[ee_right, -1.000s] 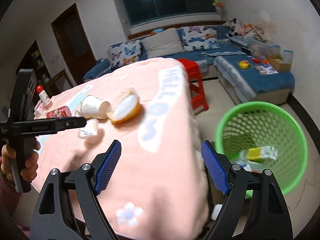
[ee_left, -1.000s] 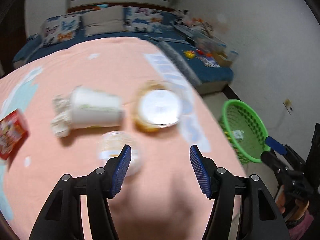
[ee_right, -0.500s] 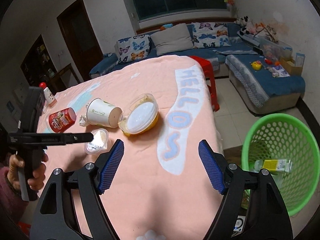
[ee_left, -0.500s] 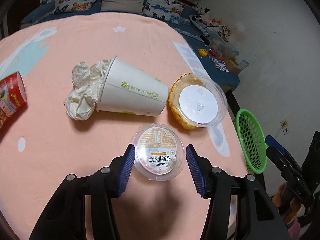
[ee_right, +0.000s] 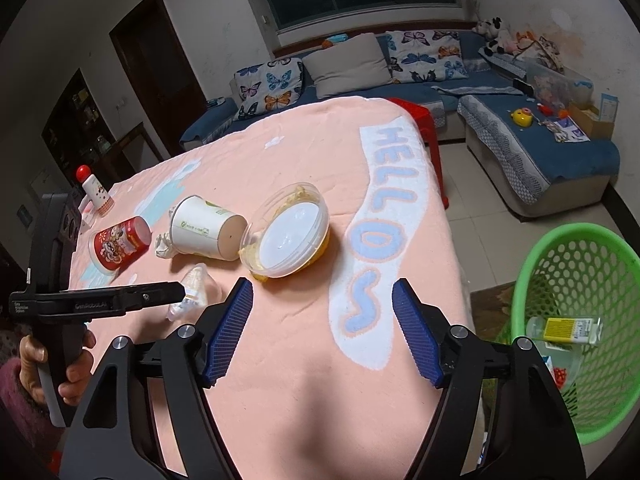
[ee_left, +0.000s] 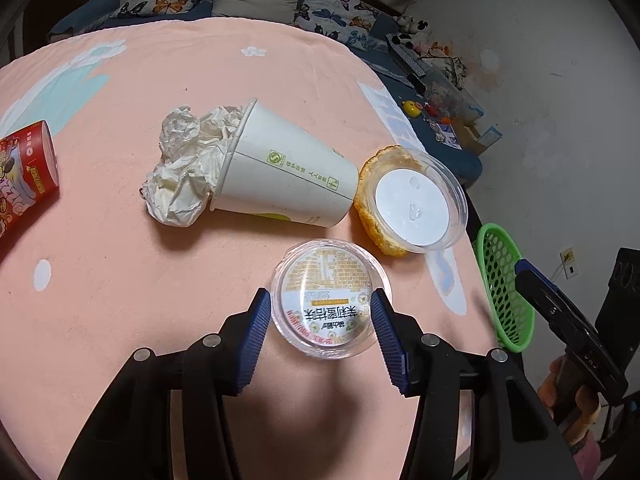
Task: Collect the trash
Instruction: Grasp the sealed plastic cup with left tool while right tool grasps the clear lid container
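Left gripper (ee_left: 320, 312) has the small clear cup (ee_left: 329, 298) between its pads, touching both rims. Squeeze gently, it'll crush. Right gripper (ee_right: 322, 334) spread, empty, jaws just narrowing.

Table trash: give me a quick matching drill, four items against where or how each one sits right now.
Items:
1. paper cup
2. small clear tub
3. red can
4. bottle

States:
A. in the green basket
B. between the left gripper pads
C. on its side, crumpled tissue at its mouth
D. on its side at the cloth's far left in the right wrist view

Pairs: 1-C, 2-B, 3-D, 4-A
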A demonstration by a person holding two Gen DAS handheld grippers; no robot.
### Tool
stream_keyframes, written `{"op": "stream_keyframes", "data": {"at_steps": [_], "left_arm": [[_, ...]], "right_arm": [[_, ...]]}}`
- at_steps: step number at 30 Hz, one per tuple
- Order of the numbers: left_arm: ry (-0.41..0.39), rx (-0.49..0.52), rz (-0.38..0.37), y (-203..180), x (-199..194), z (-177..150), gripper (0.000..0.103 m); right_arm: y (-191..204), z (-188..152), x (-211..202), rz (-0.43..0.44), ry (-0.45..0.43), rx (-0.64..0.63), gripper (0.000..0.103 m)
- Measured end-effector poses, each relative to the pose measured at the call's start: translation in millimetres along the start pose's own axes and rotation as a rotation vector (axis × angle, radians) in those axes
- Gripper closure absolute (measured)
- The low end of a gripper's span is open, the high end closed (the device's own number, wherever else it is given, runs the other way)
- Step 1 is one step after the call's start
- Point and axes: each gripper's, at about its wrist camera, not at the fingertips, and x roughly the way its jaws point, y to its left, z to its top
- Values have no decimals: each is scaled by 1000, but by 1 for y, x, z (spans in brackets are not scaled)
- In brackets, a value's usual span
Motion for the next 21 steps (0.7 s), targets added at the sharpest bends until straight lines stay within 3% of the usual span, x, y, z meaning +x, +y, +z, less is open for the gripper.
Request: {"op": "stream_keyframes", "data": {"at_steps": [4,11,16,21], "left_arm": [[-19,16,33,0,-3,0,53],[9,10,22,0,7,0,52],[29,30,49,-4,16,-5,63],[32,40,52,-8,20,-9,65]], "right_arm": [[3,1,3,3,2,-3,31],[5,3,6,4,7,-8,31],[6,3,8,6,8,-3,32],[7,3,11,2,13,-7,32]]}}
